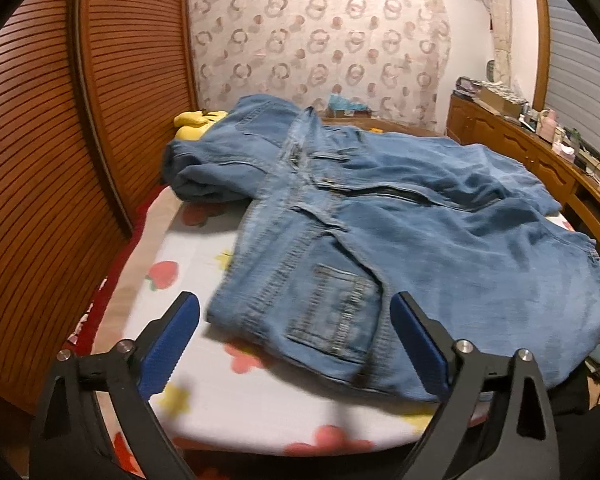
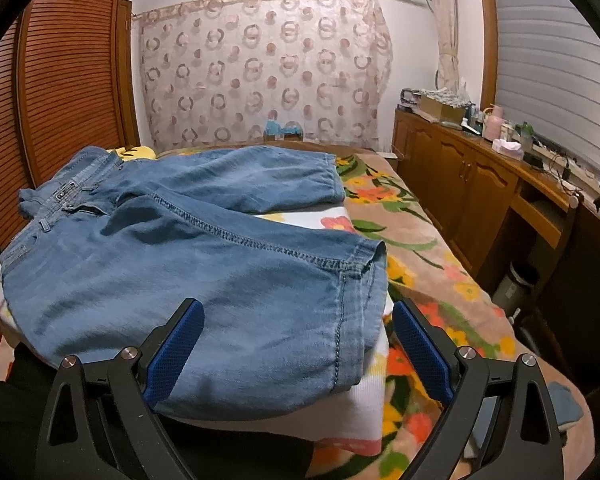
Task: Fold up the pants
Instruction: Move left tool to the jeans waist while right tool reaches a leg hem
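Presently | pants (image 2: 188, 256) lie spread across bed (image 1: 204, 412) | left gripper (image 1: 296, 344) agape at waistband corner, right gripper (image 2: 296, 348) agape over leg hem, neither pinching | I'd seat both layers deep before closing.

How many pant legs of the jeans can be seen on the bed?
2. One leg lies nearest the right gripper; the other leg lies beyond it, toward the curtain.
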Available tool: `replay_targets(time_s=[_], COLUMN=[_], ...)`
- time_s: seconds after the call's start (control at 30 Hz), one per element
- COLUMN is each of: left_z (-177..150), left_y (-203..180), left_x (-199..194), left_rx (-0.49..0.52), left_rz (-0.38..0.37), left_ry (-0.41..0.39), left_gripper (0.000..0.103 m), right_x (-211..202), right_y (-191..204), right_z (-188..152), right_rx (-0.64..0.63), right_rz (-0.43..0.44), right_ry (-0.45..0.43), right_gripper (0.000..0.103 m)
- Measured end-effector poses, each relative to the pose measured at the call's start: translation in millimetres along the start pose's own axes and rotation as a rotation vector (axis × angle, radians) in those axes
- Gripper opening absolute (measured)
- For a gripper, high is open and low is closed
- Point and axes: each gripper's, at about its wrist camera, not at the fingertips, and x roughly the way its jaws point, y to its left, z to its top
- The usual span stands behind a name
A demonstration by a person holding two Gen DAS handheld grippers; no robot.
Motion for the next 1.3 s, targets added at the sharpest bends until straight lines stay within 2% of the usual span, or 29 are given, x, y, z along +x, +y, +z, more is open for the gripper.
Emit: replay_targets(time_s=[0.07, 0.23, 0.5, 0.6, 0.67, 0.73, 0.83, 1.03, 1.17, 1.27, 1.3], left_z=[3.0, 5.1, -8.1, -14.7, -16.1, -15.4, -15.1, -14.6, -14.3, -14.2, -14.2], left_y=[10.0, 32.8, 45.9, 45.6, 45.6, 46.0, 49.0, 48.3, 49.5, 50.8, 51.0], left_x=[4.0, 19.4, 41.5, 45.5, 45.0, 45.7, 46.0, 49.0, 49.0, 48.5, 48.1], left_rx=[-0.006, -0.028, -0.084, -0.099, -0.104, -0.109, -0.123, -0.117, -0.114, -0.119, -0.119], left_rz=[0.006, 0.017, -0.032, -0.051, -0.055, -0.059, -0.067, -0.057, -0.057, -0.063, -0.066], left_ry=[0.005, 0.035, 0.106, 0.123, 0.122, 0.124, 0.124, 0.12, 0.116, 0.111, 0.109], left_gripper=[0.093, 0.079, 0.056, 0.051, 0.05, 0.049, 0.049, 0.049, 0.049, 0.048, 0.047], right_x=[-2.5, -4.1, 4.2, 5.6, 3.9, 4.0, 3.7, 0.9, 2.9, 8.2, 9.0], right_y=[-0.6, -4.5, -20.9, -30.9, -31.4, -33.0, -40.9, -58.3, -55.9, -49.9, -48.8], right_z=[-3.0, -8.3, -0.8, 3.0, 4.4, 4.9, 2.2, 0.8, 9.3, 12.5, 12.7], right_rx=[0.002, 0.009, 0.033, 0.033, 0.03, 0.027, 0.033, 0.038, 0.039, 0.055, 0.054], right_rz=[0.003, 0.002, 0.025, 0.026, 0.036, 0.067, 0.07, 0.07, 0.078, 0.101, 0.107], right_ry=[-0.001, 0.007, 0.046, 0.048, 0.053, 0.073, 0.098, 0.147, 0.167, 0.181, 0.185], right_gripper=[0.096, 0.096, 0.096, 0.095, 0.092, 0.083, 0.079, 0.078, 0.077, 0.067, 0.06])
